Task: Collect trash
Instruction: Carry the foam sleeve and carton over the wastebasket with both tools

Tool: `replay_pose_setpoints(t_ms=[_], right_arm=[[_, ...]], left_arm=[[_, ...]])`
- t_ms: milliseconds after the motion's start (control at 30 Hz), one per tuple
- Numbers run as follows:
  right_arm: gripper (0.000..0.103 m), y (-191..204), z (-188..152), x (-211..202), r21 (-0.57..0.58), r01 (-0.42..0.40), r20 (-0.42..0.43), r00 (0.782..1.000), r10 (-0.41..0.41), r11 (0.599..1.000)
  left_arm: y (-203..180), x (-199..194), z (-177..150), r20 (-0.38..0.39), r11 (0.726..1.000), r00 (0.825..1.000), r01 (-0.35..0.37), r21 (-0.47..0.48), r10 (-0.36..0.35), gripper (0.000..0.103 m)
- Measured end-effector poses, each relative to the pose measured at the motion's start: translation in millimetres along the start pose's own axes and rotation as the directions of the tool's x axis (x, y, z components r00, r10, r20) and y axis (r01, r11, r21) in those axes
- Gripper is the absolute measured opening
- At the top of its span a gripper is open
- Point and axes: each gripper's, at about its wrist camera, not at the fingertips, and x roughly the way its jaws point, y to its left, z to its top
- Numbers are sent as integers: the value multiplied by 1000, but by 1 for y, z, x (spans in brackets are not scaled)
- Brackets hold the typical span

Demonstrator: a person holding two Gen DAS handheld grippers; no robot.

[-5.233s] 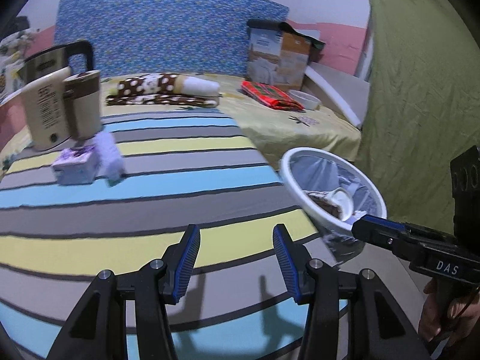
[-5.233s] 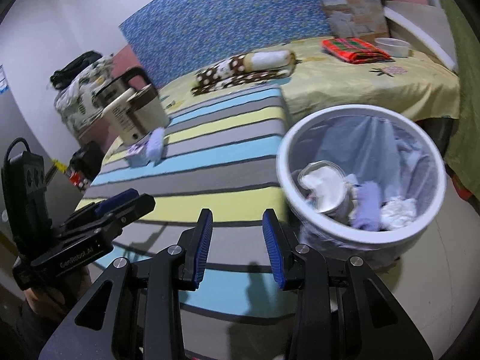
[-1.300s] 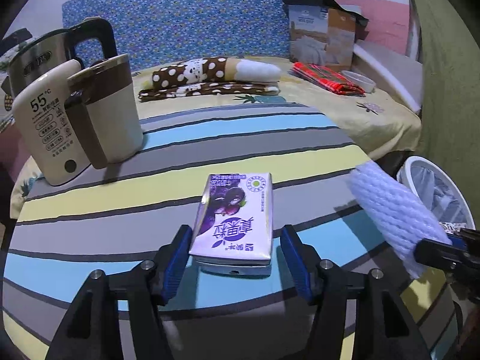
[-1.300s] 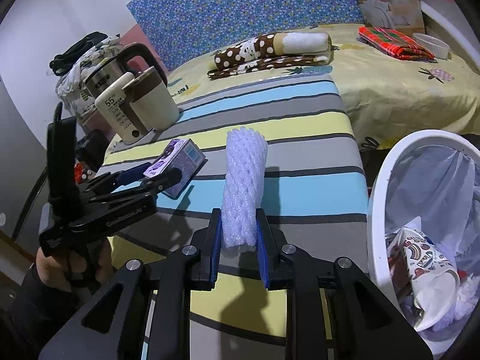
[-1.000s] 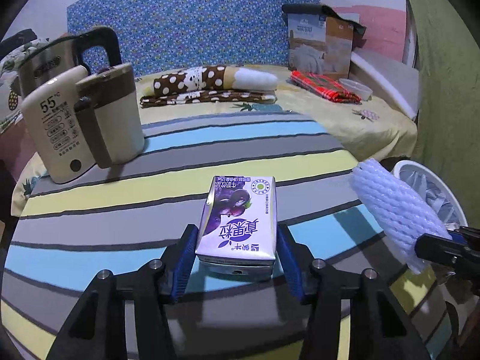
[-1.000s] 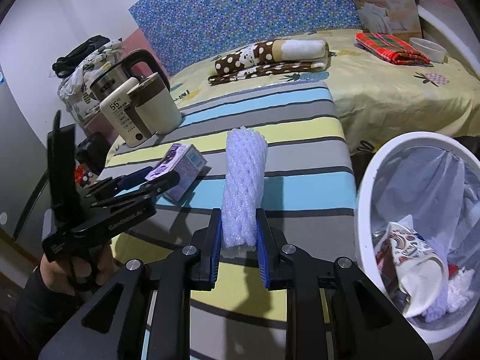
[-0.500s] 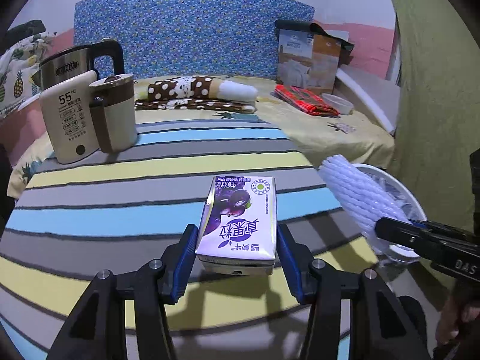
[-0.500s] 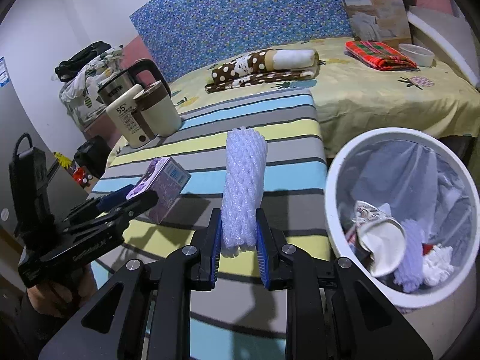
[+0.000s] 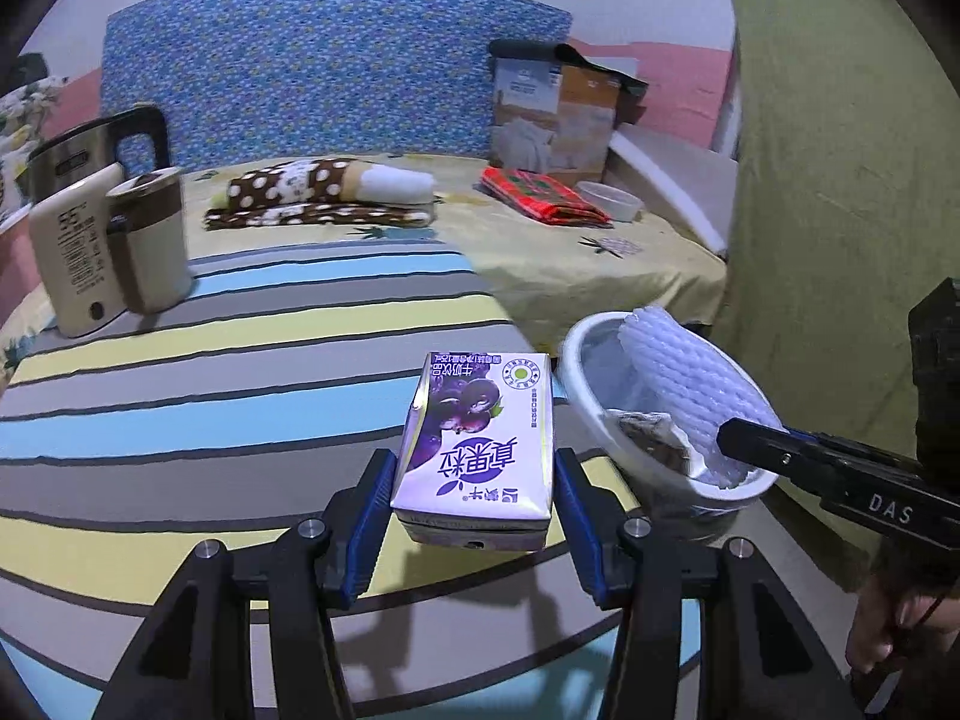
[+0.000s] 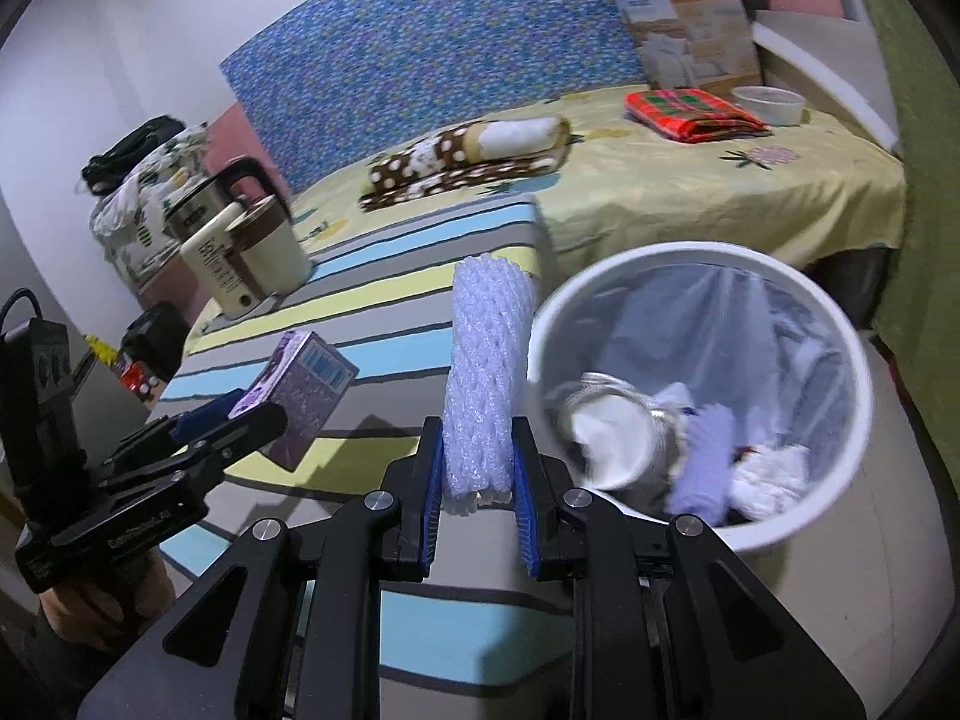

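The foam net (image 10: 486, 378), a white tube of mesh, is standing upright between the blue pads of the right tongs (image 10: 478, 483), which are grasping its lower end. In the left wrist view the net (image 9: 690, 387) is hanging over the rim of the bin (image 9: 591, 402), while in the right wrist view it is just beside the bin (image 10: 840, 468), on its left side. The white bin is carrying a clear liner and is holding a crumpled paper cup (image 10: 612, 432), another piece of foam (image 10: 705, 456) and white tissue (image 10: 768, 480).

The carton (image 9: 477, 441), a purple drink box with grapes printed on it, is sitting between the blue pads of the left tongs (image 9: 474, 519), which are clenched on its two sides. The carton is being held in the air above the striped bench (image 9: 210, 396), just left of the bin. In the right wrist view the carton (image 10: 309, 393) is tilting in the left tongs (image 10: 225, 423).

Further back on the bench a cream kettle (image 9: 78, 264) and a cup (image 9: 147, 237) are standing side by side. Behind the bench a bed (image 9: 600, 264) with a yellow sheet is carrying a dotted cloth roll (image 9: 318, 195), a red cloth (image 9: 540, 195), a small bowl (image 9: 609, 201) and a cardboard box (image 9: 558, 114).
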Motion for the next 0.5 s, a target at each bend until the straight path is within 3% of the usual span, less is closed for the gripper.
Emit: replay_pose_setpoints(t_ms=[500], right_arm=[[23, -55, -6, -18, 113, 105, 36, 993, -110, 988]], left_arm=[[-75, 44, 15, -46, 987, 992, 121, 103, -116, 53]])
